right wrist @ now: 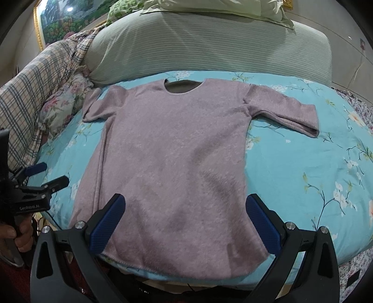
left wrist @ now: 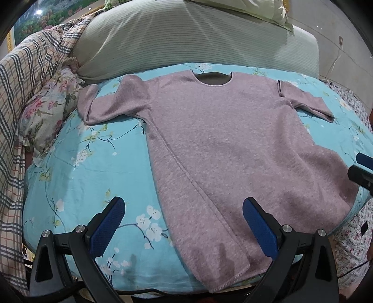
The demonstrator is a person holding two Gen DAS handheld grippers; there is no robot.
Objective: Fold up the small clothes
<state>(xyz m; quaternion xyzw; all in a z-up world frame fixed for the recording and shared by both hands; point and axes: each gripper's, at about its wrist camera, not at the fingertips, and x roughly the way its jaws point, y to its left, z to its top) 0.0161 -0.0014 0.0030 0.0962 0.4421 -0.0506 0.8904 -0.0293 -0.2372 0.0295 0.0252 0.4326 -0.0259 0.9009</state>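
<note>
Sweater (left wrist: pixel 223 149) flat on floral bedspread (left wrist: pixel 93 163) — unfolded.

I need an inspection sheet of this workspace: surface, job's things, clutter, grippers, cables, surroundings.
Surface: blue floral bedsheet, fairly smooth.
Job's things: pink top lying flat, unfolded, both sleeves spread out.
Clutter: plaid blanket and floral pillow at the left side.
Grippers: left gripper and right gripper both open, holding nothing, near the hem.
Cables: thin wire on the far wall.
Surroundings: green striped cushion; framed picture.
</note>
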